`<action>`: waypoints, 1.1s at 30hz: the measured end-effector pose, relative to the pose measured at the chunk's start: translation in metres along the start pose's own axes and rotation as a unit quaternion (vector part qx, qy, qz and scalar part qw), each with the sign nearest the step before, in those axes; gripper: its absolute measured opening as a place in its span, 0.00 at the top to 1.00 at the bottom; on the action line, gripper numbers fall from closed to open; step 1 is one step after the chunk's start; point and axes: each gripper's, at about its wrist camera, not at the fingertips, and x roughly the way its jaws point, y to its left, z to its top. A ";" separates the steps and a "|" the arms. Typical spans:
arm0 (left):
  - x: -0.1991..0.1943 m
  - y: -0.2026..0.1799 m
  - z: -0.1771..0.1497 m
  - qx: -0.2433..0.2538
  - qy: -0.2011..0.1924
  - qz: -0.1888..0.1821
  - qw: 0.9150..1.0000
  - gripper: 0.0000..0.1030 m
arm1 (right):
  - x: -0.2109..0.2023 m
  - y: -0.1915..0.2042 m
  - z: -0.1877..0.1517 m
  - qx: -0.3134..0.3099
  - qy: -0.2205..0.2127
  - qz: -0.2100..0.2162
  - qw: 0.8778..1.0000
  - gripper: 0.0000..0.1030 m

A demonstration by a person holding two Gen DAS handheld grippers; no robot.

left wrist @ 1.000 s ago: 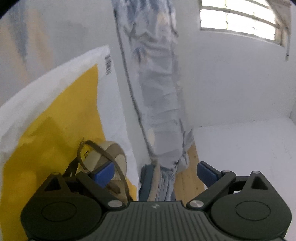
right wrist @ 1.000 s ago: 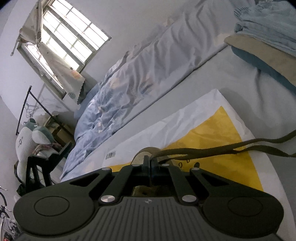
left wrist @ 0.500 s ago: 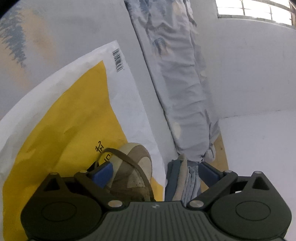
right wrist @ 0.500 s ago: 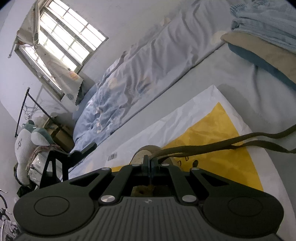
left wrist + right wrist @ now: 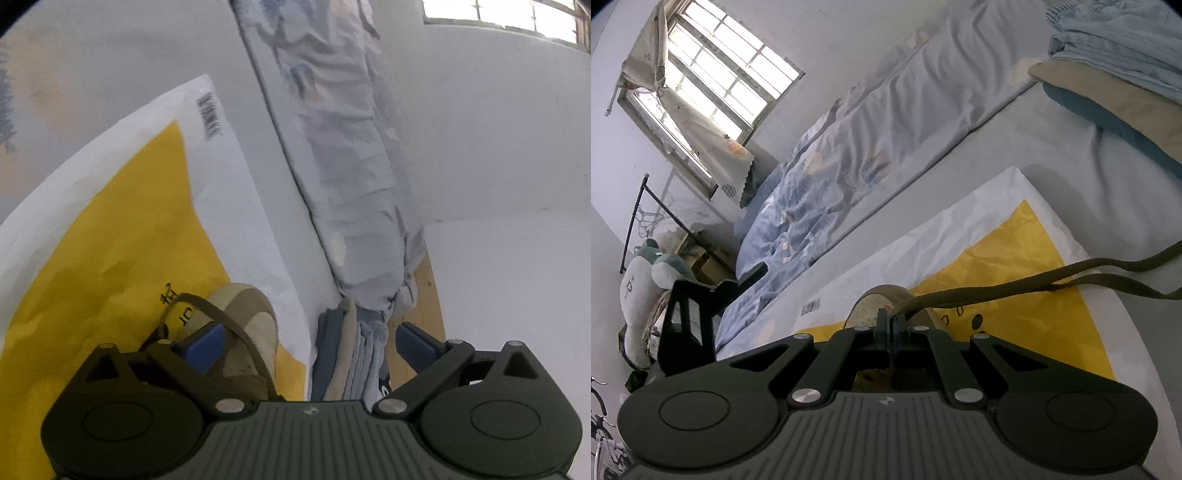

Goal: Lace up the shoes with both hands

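Down on the bed, a tan shoe [image 5: 243, 332] sits on a yellow-and-white plastic bag [image 5: 110, 258] spread over the grey sheet [image 5: 1071, 155]. Seen from the left wrist, the left gripper [image 5: 308, 345] stands wide, with nothing pressed between its blue pads [image 5: 201, 349]; the left pad lies just in front of the shoe's side, and the right one hangs over the folded clothes beyond the bag's edge. A brown shoelace [image 5: 218, 317] loops across the shoe's toe, passing right by that left pad, though whether they touch is hard to tell. From the right wrist, the right gripper [image 5: 891, 325] is pinched tight on the shoelace [image 5: 997, 291] just above the shoe [image 5: 875, 299], and two strands run from its tips out to the right, over the bag's yellow part [image 5: 1015, 266] and past the bag's edge onto the sheet. A stack of folded clothes [image 5: 1115, 74] lies at the upper right, a patterned blue quilt [image 5: 831, 177] runs along the wall, and a window [image 5: 713, 70] with a curtain sits above it.
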 end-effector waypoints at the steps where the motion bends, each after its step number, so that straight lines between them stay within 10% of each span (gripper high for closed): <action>1: 0.000 0.000 0.000 -0.001 0.003 -0.006 1.000 0.02 | 0.000 0.000 0.000 0.000 0.000 0.000 1.000 0.98; 15: 0.005 0.012 0.007 -0.070 0.045 -0.061 0.995 0.02 | 0.002 -0.003 0.001 0.007 0.001 0.001 1.000 0.98; 33: 0.032 0.040 0.004 -0.164 0.009 -0.114 0.980 0.01 | 0.002 -0.005 -0.002 0.007 0.002 0.001 1.000 0.98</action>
